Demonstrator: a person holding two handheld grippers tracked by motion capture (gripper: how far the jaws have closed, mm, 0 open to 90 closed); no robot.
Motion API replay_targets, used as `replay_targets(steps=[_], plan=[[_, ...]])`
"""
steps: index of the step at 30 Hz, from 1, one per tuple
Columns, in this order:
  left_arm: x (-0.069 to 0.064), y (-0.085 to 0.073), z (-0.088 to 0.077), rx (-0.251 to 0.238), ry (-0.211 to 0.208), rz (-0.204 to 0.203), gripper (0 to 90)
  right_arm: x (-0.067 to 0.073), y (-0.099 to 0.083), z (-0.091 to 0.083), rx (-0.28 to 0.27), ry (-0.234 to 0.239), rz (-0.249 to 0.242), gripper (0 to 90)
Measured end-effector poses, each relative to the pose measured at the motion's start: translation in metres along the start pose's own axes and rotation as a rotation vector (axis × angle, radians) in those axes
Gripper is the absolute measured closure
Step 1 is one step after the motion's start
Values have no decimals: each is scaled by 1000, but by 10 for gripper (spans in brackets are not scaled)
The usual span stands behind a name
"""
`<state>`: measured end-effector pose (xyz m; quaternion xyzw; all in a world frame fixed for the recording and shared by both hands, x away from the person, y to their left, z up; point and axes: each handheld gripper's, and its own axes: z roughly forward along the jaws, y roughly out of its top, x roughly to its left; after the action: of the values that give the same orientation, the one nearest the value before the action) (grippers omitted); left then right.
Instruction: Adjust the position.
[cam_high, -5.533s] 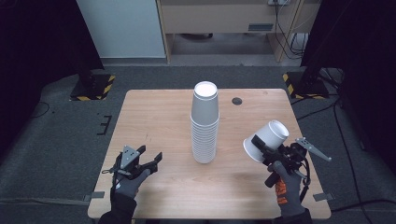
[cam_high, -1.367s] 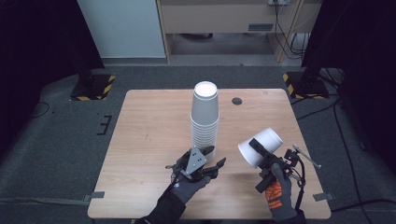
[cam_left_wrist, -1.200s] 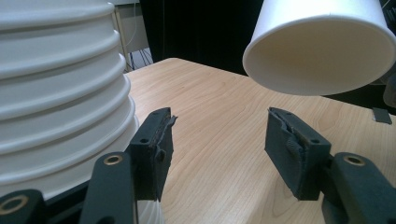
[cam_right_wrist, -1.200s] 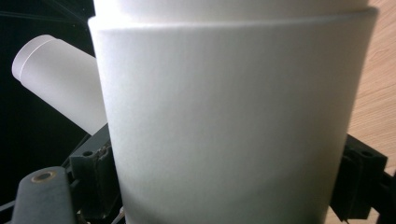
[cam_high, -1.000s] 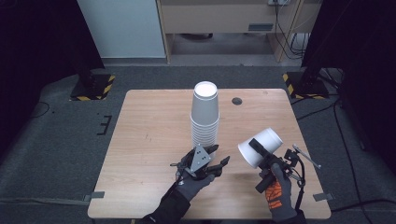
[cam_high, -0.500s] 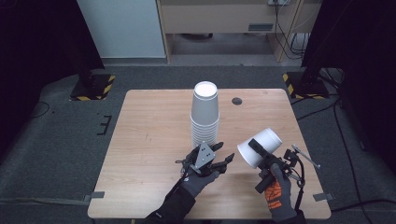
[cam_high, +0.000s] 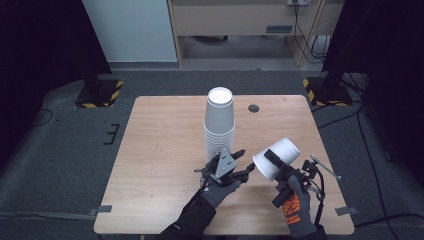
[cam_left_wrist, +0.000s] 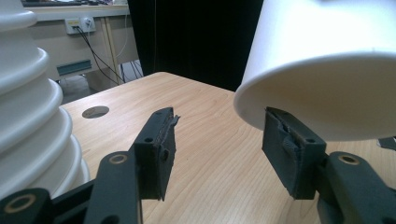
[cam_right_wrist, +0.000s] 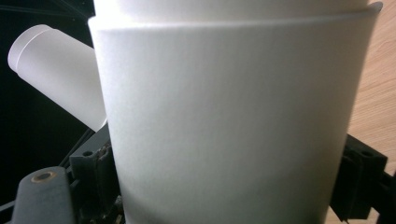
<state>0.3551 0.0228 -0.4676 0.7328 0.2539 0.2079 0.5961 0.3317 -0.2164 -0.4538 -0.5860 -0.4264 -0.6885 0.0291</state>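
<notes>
The right gripper (cam_high: 272, 162) is clamping its fingers on a white paper cup (cam_high: 276, 158), holding it tilted above the table (cam_high: 160, 150), just right of the cup stack (cam_high: 219, 127). The left gripper (cam_high: 242, 167), fingers spread wide, is hovering between stack and cup, one finger (cam_left_wrist: 292, 151) right under the cup's rim.

Lab: black curtains (cam_high: 40, 45), hazard-taped stands (cam_high: 97, 92), cables (cam_high: 305, 20)

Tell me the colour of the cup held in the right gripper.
White cup; clearest in the high view.
</notes>
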Motion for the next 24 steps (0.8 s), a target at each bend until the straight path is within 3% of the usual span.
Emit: replay_targets(steps=[24], plan=[[-11, 8, 18, -30, 0, 22, 511, 1, -3, 2, 19, 6, 0, 155]])
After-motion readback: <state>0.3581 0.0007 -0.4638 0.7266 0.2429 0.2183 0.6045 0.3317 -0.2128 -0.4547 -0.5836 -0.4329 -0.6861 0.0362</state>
